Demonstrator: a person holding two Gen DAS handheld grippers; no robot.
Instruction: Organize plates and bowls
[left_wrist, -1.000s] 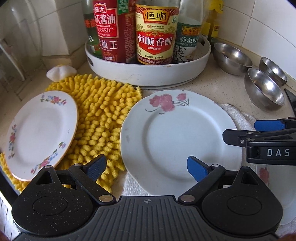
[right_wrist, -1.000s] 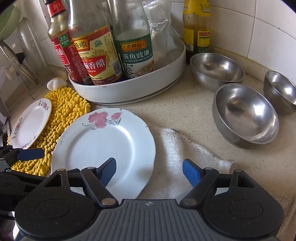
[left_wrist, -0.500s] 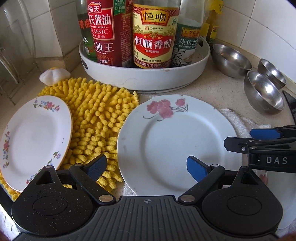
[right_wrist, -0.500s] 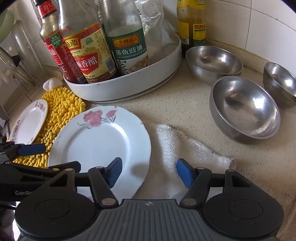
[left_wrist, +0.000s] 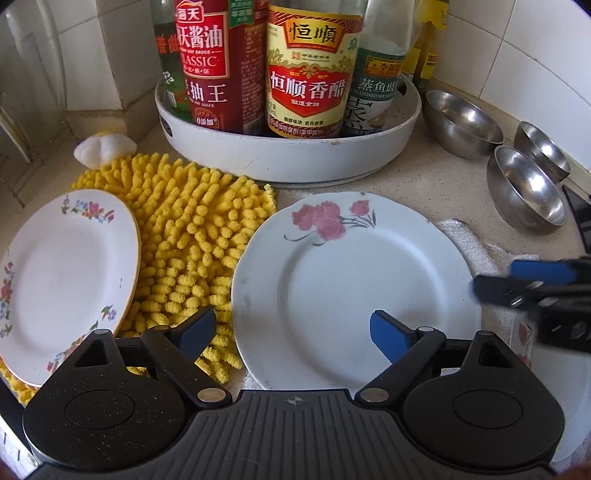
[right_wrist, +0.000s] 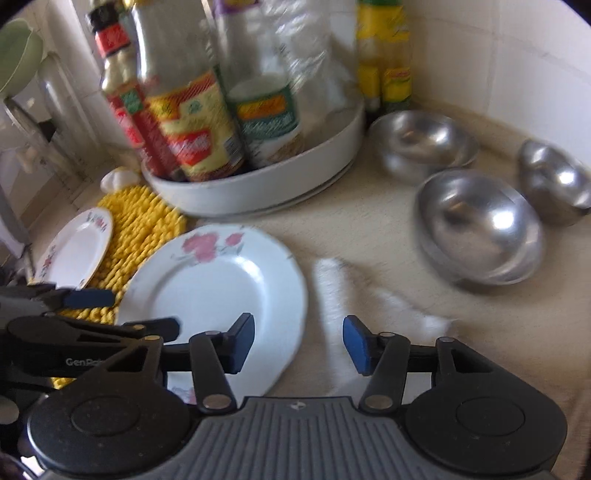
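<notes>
Over the pink-flowered plate on the counter: left gripper spread wide, empty; right gripper just narrowing, nothing between pads; steel bowls well apart.

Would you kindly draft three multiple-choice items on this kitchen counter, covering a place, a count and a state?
1. The small floral plate lies on:
A. the yellow mat
B. the white tray
C. a steel bowl

2. Steel bowls on the counter:
A. one
B. three
C. five

3. The left gripper is:
A. shut on a plate
B. shut on a bowl
C. open, empty

Answers: 1 A, the plate overlaps the mat. 2 B, bowls and show. 3 C, nothing sits between its spread fingers.
</notes>
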